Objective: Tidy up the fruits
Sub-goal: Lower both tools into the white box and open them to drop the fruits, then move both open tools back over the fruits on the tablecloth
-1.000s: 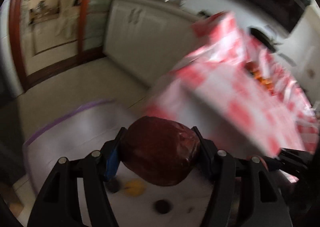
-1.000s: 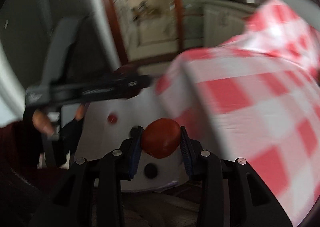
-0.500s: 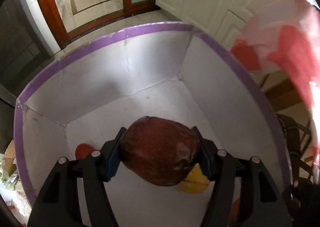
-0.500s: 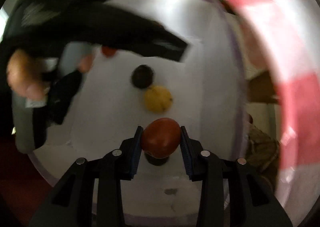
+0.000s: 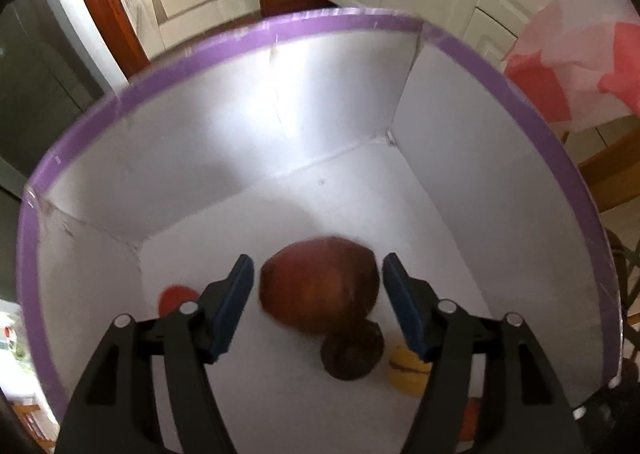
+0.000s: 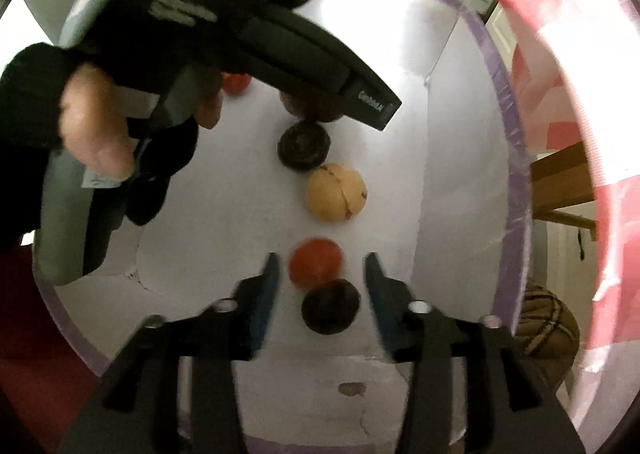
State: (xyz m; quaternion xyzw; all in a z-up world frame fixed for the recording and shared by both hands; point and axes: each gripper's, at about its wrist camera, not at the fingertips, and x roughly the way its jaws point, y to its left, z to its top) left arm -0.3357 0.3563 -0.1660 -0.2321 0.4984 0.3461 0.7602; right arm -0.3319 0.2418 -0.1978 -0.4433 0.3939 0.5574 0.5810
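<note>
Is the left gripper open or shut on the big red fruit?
Opening: the left gripper pads stand clear of the big red fruit.

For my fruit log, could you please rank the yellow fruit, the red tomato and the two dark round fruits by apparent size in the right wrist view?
1. yellow fruit
2. Unsure between far dark fruit and near dark fruit: alike
3. red tomato, slightly blurred

Nearness varies, so true sizes may differ.

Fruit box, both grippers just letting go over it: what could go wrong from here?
1. The large red fruit looks blurred, free between the opening left gripper pads; it could land on the dark fruit and yellow fruit right beside it and bruise them.
2. The small red fruit sits clear of the opening right gripper, against another dark fruit; it may roll.
3. Both grippers crowd the purple-rimmed box; they could clash.
</note>
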